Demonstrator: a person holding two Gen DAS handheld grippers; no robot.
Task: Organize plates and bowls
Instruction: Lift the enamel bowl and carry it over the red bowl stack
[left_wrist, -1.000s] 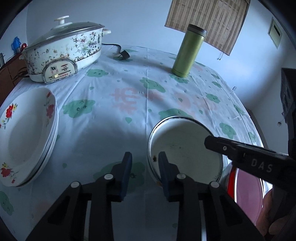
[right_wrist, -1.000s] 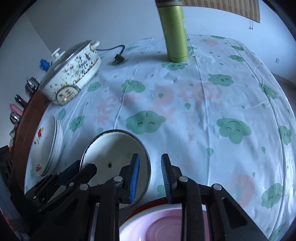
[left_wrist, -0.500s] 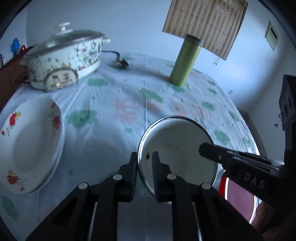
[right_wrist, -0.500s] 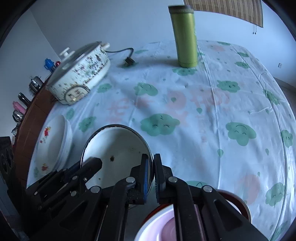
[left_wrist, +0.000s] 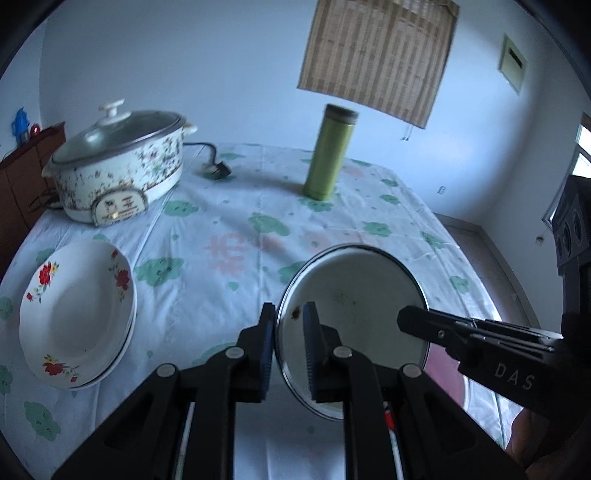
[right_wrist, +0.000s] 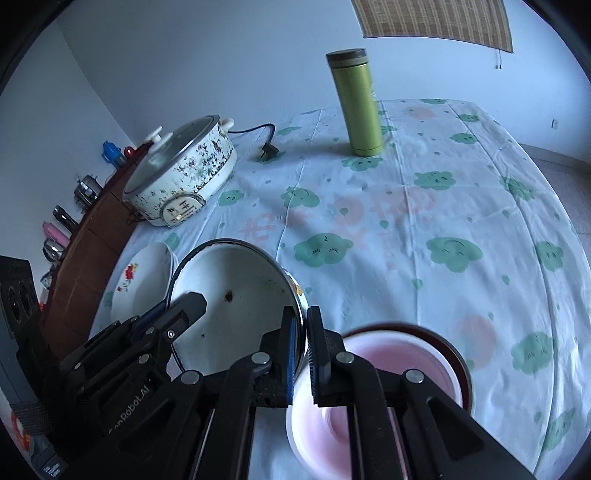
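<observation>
Our left gripper (left_wrist: 289, 347) pinches the near-left rim of the white enamel bowl (left_wrist: 364, 310), 1 blue pad outside the wall and 1 inside. Our right gripper (right_wrist: 300, 350) clamps the opposite rim of the same bowl (right_wrist: 236, 302). The bowl hangs between them, clear of the tablecloth (right_wrist: 424, 206), tilted so its opening faces up and toward the cameras; it is round, with no long axis. It holds only a few dark specks.

"DAS" is printed on the right gripper's body; on the left one we read "nRobot.AI", its start hidden.

Just below the bowl a pink bowl (right_wrist: 384, 373) sits in a dark red one. At the left, 2 or more flowered plates (left_wrist: 75, 315) are stacked, the top one empty. Farther off stand a lidded electric pot (left_wrist: 118, 166) and an upright green flask (left_wrist: 328, 153).
</observation>
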